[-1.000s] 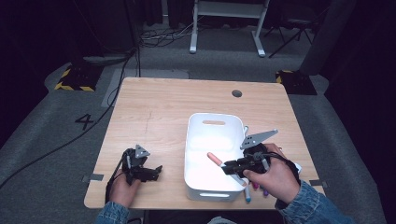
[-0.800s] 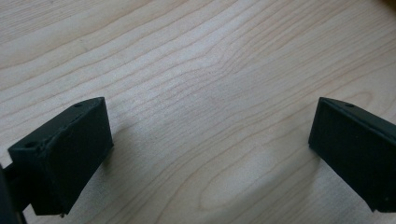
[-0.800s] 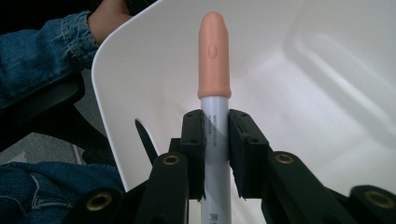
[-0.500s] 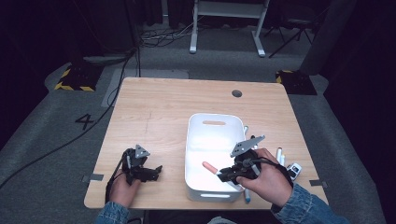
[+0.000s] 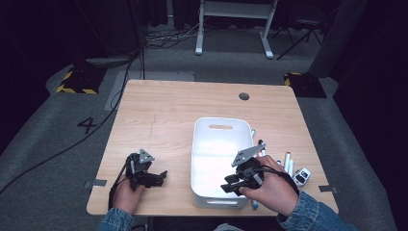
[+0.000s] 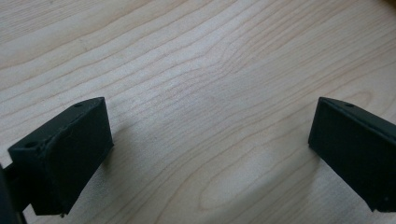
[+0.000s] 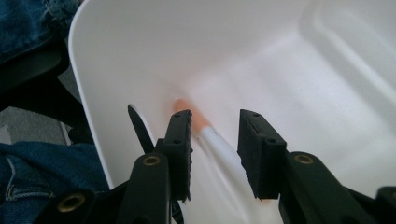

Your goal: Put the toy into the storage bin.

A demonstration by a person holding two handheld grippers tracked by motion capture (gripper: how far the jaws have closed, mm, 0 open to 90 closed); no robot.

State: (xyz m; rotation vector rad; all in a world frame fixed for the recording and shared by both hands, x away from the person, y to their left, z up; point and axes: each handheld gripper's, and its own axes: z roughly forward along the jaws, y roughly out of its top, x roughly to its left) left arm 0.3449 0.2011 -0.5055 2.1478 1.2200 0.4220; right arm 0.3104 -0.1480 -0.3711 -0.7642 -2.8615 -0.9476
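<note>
Step in hand: dropping a marker into the bin; judged to be the release stage, the pen now on the bin floor.
Marker: white barrel, orange cap; lies inside the bin against its near wall, cap toward the corner.
Bin: white, oblong, slot handle at its far end; the landmark for all places below.
Right tongs: at the bin's near right corner, reaching in over the rim. Jaws have just been opening; they stand partly apart, a clear gap either side of the marker, pads off it. Grips nothing.
Left tongs: left of the bin, well apart from it, low over the bare table. Jaws spread wide, only wood grain between them. Holds nothing.
Remaining stock: several more pens just right of the bin, beside the right hand; a small white item with dark marks further right, too small to tell.
Next move, judged: lift the right tongs clear of the rim without dragging the marker, swing right of the bin, line up square across one pen's barrel.
</note>
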